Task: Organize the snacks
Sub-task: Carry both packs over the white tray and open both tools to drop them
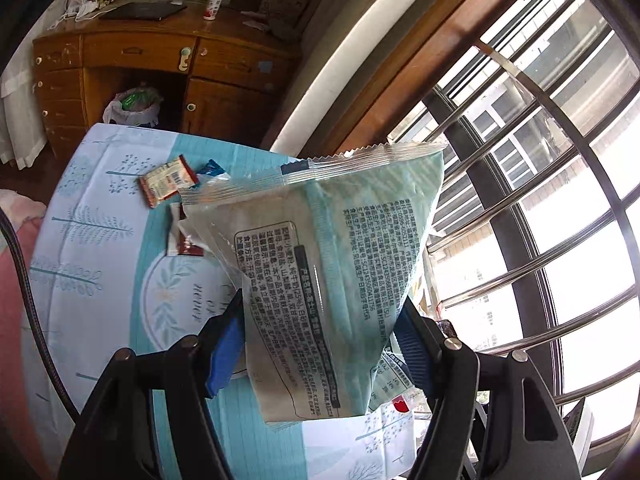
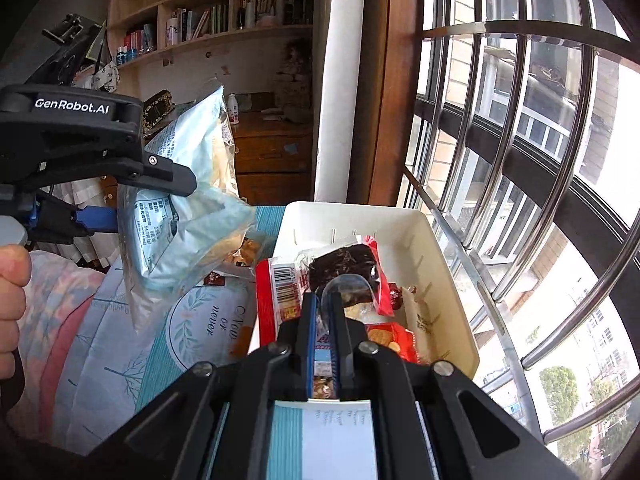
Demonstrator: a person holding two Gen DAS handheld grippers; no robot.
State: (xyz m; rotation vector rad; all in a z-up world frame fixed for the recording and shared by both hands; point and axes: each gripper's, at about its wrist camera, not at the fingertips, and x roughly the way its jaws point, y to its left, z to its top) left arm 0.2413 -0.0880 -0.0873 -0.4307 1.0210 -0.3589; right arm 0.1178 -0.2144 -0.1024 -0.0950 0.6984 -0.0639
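My left gripper (image 1: pixel 322 312) is shut on a large pale teal snack bag (image 1: pixel 328 272), its blue pads pressing both sides, and the bag hangs above the table. In the right wrist view the same gripper (image 2: pixel 152 200) holds that bag (image 2: pixel 192 216) up, left of a white bin (image 2: pixel 440 240). The bin holds a red barcode packet (image 2: pixel 280 292), a dark snack pack (image 2: pixel 344 268) and an orange cracker packet (image 2: pixel 388 338). My right gripper (image 2: pixel 322 300) is shut over the bin's near end, and I see nothing clearly held in it. Three small packets (image 1: pixel 168 185) lie on the far part of the tablecloth.
The table wears a blue and teal patterned cloth (image 2: pixel 200 328). A window with steel bars (image 2: pixel 520 160) runs close along the right side of the bin. A wooden desk (image 1: pixel 140 52) stands beyond the table. A person's hand (image 2: pixel 12 300) and pink fabric are at the left.
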